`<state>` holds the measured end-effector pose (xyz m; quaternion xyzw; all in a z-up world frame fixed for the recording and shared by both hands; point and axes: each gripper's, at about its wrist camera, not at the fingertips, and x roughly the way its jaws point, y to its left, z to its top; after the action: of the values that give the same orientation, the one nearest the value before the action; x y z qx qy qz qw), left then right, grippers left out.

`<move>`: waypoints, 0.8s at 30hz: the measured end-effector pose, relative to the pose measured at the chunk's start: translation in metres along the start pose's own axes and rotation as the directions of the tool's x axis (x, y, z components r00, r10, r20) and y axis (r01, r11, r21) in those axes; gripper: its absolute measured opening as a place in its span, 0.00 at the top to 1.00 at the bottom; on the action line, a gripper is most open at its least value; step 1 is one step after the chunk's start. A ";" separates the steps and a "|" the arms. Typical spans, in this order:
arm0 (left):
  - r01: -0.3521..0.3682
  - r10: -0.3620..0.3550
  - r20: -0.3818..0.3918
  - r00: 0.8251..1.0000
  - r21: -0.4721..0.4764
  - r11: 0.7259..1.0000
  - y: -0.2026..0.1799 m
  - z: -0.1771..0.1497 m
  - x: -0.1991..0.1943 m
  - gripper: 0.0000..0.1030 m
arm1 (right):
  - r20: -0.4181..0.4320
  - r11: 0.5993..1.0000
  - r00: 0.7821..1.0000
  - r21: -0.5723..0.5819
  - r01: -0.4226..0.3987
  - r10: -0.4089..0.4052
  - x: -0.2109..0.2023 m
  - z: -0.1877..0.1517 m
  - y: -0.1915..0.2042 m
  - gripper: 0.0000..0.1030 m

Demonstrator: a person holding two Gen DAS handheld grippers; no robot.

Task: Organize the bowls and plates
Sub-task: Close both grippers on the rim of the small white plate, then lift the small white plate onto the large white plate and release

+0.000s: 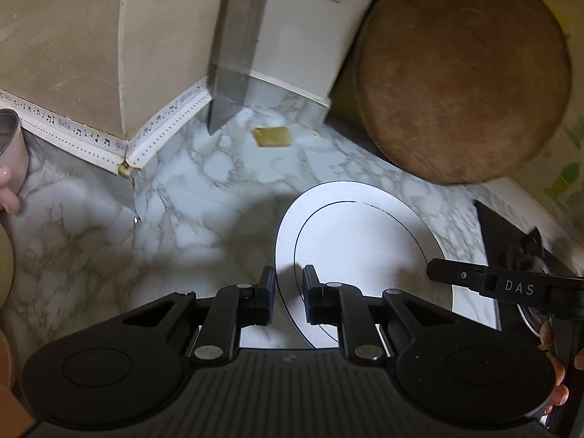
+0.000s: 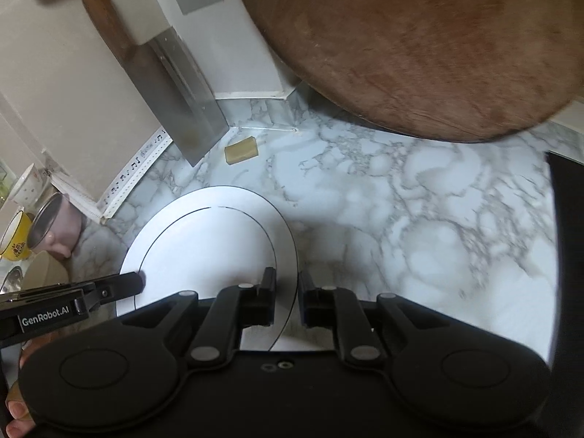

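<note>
A white plate (image 1: 357,241) with a thin black ring lies on the marble counter; it also shows in the right wrist view (image 2: 208,241). My left gripper (image 1: 288,288) straddles the plate's left rim, one finger on each side, with a narrow gap. My right gripper (image 2: 286,288) straddles the plate's right rim the same way. Each gripper shows in the other's view: the right one (image 1: 438,268) at the plate's right edge, the left one (image 2: 137,281) at its left edge. No bowl is in view.
A round wooden chopping board (image 1: 463,76) leans at the back right. A cleaver (image 1: 233,58) leans in the wall corner, a small yellow block (image 1: 272,136) beside it. A pink steel-lined mug (image 2: 54,226) and a yellow cup (image 2: 14,241) stand at left. A dark stove edge (image 1: 511,233) lies at right.
</note>
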<state>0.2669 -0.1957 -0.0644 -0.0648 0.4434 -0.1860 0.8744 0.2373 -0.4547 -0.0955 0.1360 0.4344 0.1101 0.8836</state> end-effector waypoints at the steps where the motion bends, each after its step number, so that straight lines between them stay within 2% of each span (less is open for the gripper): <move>1: 0.011 -0.011 -0.001 1.000 0.006 1.000 -0.002 -0.003 -0.004 0.86 | 0.005 1.000 1.000 0.009 0.001 -0.001 -0.006 -0.005 -0.001 0.87; 10: 0.075 -0.072 -0.044 0.996 0.063 0.995 -0.024 -0.039 -0.023 0.86 | 0.024 0.995 0.999 0.090 0.031 -0.033 -0.047 -0.053 -0.012 0.87; 18: 0.076 -0.064 -0.100 0.993 0.120 0.990 -0.036 -0.071 -0.021 0.86 | 0.012 0.989 0.998 0.132 0.061 -0.063 -0.060 -0.092 -0.021 0.87; 24: 0.073 -0.055 -0.129 0.990 0.135 0.988 -0.038 -0.081 -0.011 0.86 | -0.005 0.986 0.997 0.147 0.078 -0.078 -0.057 -0.109 -0.028 0.87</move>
<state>0.1860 -0.2220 -0.0938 -0.0059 0.4808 -0.2485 0.8409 0.1186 -0.4836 -0.1264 0.1839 0.4460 0.0429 0.8749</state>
